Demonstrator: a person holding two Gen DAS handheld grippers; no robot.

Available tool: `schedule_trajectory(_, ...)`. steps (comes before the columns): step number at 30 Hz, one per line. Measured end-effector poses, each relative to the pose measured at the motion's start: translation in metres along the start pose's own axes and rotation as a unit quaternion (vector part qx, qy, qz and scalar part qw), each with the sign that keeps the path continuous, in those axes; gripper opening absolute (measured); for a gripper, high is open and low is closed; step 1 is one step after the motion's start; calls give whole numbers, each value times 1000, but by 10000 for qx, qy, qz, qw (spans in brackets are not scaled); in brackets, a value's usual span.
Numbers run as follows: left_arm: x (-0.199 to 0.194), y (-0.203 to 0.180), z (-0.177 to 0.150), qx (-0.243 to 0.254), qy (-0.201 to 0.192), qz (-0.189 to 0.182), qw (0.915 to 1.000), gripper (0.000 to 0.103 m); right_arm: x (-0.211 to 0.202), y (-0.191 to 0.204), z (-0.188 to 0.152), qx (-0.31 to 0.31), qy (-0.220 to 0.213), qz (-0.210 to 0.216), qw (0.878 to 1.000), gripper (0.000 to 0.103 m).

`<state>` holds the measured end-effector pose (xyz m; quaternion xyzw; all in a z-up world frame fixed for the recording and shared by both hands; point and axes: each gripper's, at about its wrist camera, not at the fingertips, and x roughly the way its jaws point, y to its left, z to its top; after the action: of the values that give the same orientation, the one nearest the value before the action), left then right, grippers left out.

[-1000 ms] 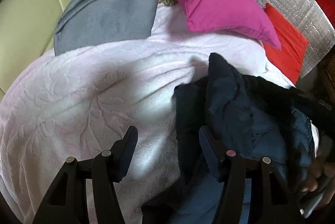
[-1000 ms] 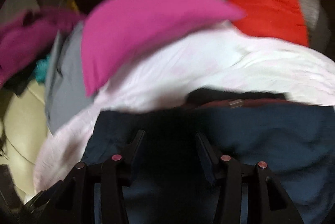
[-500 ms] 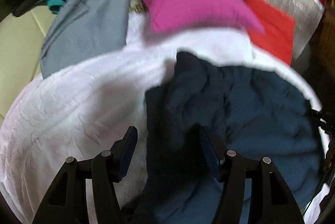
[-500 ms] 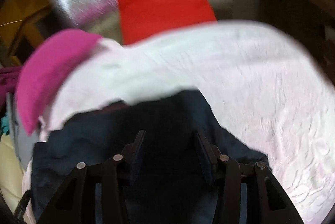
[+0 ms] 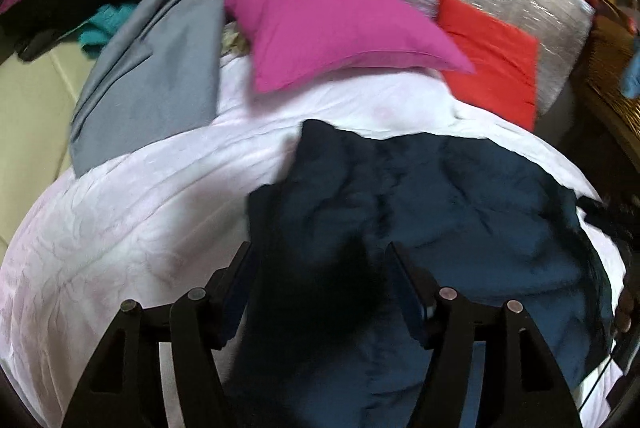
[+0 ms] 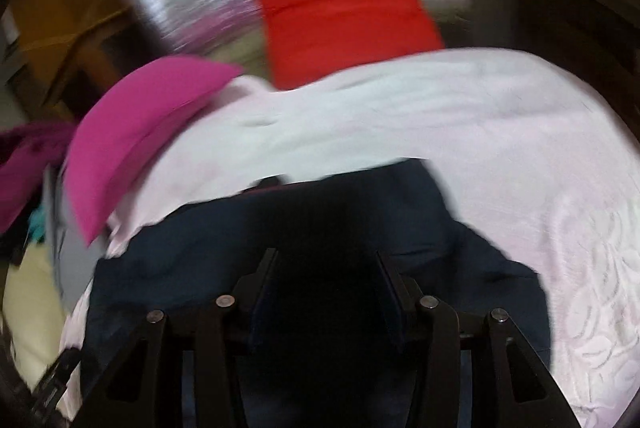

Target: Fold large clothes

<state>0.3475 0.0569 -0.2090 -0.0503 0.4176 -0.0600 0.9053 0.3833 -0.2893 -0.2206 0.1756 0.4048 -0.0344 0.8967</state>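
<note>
Left-wrist view: navy garment (image 5: 440, 212) lay crumpled on the pale pink blanket (image 5: 120, 228), filling centre to lower right of frame. Its long axis ran approx. from upper centre, where one corner peaked below the magenta pillow (image 5: 340, 28), down to the lower right edge. The left gripper (image 5: 318, 268) stood at bottom centre w/ dark cloth between its fingers; jaws were opening, pads apart from the fabric as far as could be seen, so no firm hold.

Right-wrist view (blurred): same garment (image 6: 280, 228) spread across lower centre, long axis approx. left–right in frame, far edge toward the red cushion (image 6: 340, 12). The right gripper (image 6: 324, 268) sat over its dark middle, jaws partly open; cloth lay between them, but whether the pads pressed on it couldn't be told.

Judgement: garment lay directly ahead of and under both grippers; neither was clearly nearer. Next move prob. hinges on finding an edge or corner to grasp; the peaked corner at upper centre looked the most accessible.
</note>
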Motion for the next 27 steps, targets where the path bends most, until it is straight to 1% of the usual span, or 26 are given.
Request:
schedule_trajectory(2, 4, -10, -3, 182, 71, 12, 9998, 67, 8, 21, 1, -173, 107, 119, 9997, 51)
schedule_trajectory(5, 15, -18, -7, 410, 238, 162, 9987, 67, 39, 46, 4, -391, 351, 9, 9986, 51)
schedule_trajectory(7, 24, -18, -10, 506, 363, 260, 9977, 67, 69, 50, 4, -407, 558, -332, 9971, 51)
schedule_trajectory(8, 27, -17, -10, 538, 394, 265, 9974, 67, 82, 48, 5, -373, 631, -434, 9964, 52)
schedule_trajectory(10, 30, -16, -9, 568, 392, 245, 9973, 68, 93, 42, 7, -278, 674, -505, 9961, 52)
schedule_trajectory(12, 30, -14, -8, 569, 406, 223, 9973, 68, 98, 44, 11, -322, 659, -583, 9956, 52)
schedule_trajectory(14, 27, -13, -7, 554, 420, 226, 9973, 68, 94, 45, 10, -366, 653, -605, 9954, 53)
schedule_trajectory(15, 28, -13, -5, 547, 419, 239, 9973, 68, 87, 43, 9, -334, 616, -510, 9962, 53)
schedule_trajectory(18, 21, -9, -2, 495, 350, 262, 9978, 68, 70, 31, 7, -116, 486, -52, 9987, 53)
schedule_trajectory(20, 15, -5, -1, 400, 284, 277, 9984, 68, 38, 17, -1, -72, 239, 91, 9996, 53)
schedule_trajectory(22, 8, 1, -1, 268, 214, 264, 9991, 68, 7, 1, -9, -76, 81, 137, 9998, 53)
schedule_trajectory(24, 3, 5, -1, 157, 164, 256, 9994, 68, -22, -25, -21, 89, 15, 174, 9998, 53)
schedule_trajectory(27, 1, 7, -2, 88, 166, 261, 9995, 68, -48, -59, -44, 366, 81, 248, 9990, 53)
